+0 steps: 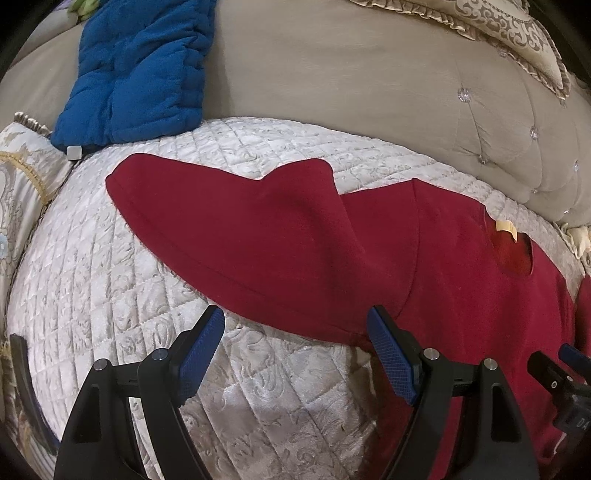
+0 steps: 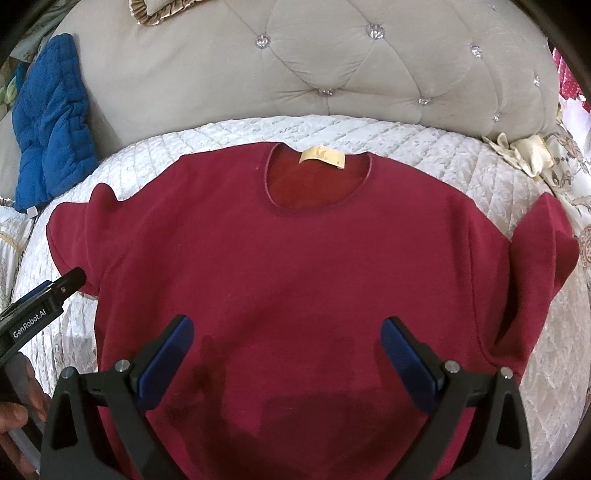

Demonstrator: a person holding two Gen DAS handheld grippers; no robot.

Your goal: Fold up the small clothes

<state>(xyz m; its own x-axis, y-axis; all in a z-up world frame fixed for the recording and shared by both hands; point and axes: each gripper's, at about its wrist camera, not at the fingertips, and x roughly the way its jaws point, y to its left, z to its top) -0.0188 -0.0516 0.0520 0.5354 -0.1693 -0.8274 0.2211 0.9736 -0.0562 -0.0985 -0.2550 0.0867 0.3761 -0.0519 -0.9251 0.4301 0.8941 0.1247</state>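
Note:
A dark red short-sleeved T-shirt (image 2: 295, 266) lies flat, front up, on a white quilted bedspread (image 2: 461, 173), its collar with a yellow label (image 2: 321, 157) toward the headboard. My right gripper (image 2: 288, 347) is open and empty, hovering over the shirt's lower middle. My left gripper (image 1: 295, 332) is open and empty, low by the shirt's left sleeve (image 1: 236, 221); its right fingertip (image 1: 384, 332) is at the sleeve's underarm edge. The left gripper also shows at the left edge of the right wrist view (image 2: 55, 291).
A beige tufted headboard (image 2: 332, 62) stands behind the bed. A blue quilted cushion (image 1: 140, 70) leans at the back left. Patterned pillows (image 1: 513, 29) sit at the upper right and a ruffled pillow (image 2: 524, 151) at the right. A dark object (image 1: 26, 380) lies at the left edge.

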